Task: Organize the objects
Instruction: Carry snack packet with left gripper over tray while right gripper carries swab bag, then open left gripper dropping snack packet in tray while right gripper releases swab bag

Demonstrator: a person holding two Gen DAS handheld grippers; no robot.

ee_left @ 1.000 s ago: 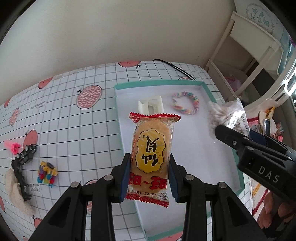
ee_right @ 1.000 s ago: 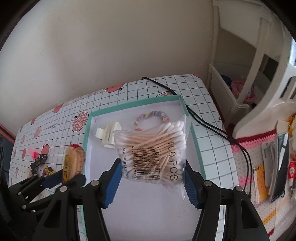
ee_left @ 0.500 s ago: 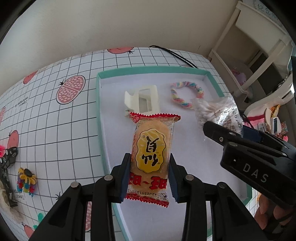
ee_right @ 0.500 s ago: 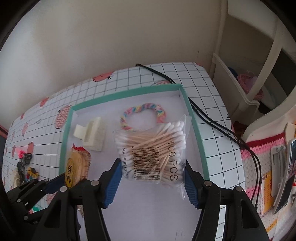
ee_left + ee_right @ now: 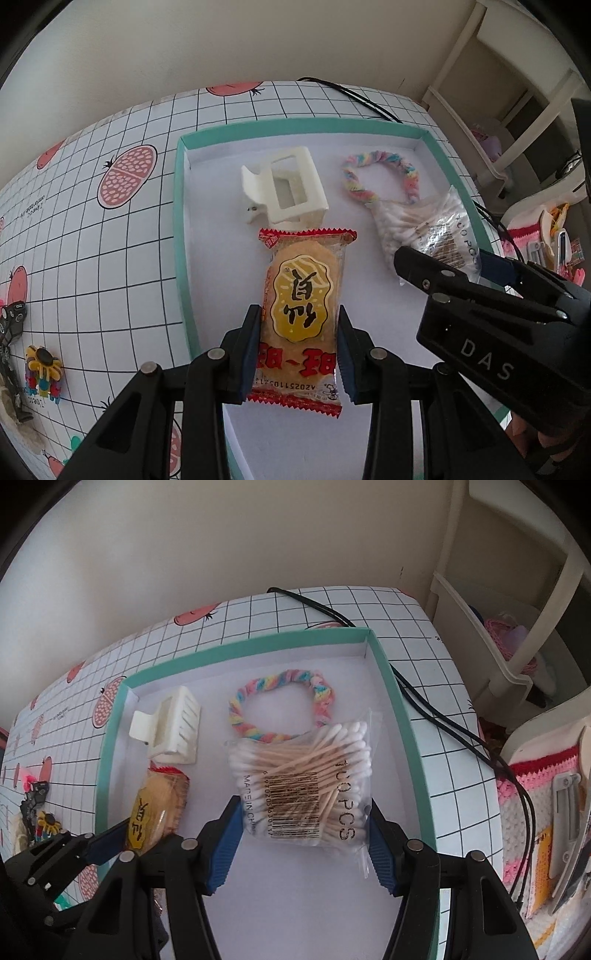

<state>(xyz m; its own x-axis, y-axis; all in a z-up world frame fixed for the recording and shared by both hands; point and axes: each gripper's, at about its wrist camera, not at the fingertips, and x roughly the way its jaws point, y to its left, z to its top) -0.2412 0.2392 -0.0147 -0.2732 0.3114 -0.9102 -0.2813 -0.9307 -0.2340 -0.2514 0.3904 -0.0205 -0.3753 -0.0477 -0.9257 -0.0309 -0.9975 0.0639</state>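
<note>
Your left gripper (image 5: pixel 299 350) is clamped on the snack pkt (image 5: pixel 301 306): both blue pads press its long sides, lower half between the fingers, top half sticking out fwd over the tray floor. Your right gripper (image 5: pixel 304 843) grips the cotton swab bag (image 5: pixel 303 786) by its near sides; bag body projects ahead of the fingertips.

Pose: both grippers sit side by side above the teal-rimmed tray (image 5: pixel 179 229), left one over the tray's left portion, right one to its right. Whether either pkt touches the floor: can't tell.

Clearance: white hair clip (image 5: pixel 284 192) lies just beyond the snack pkt's top edge, near touching in the left wrist view. Pastel hair tie (image 5: pixel 280 705) sits right behind the swab bag, overlapped at its near arc. Tray's right wall is near the bag. Black cable (image 5: pixel 424 709) runs along outside that wall. Small items (image 5: pixel 40 365) remain on the gridded cloth, well left of the tray.
</note>
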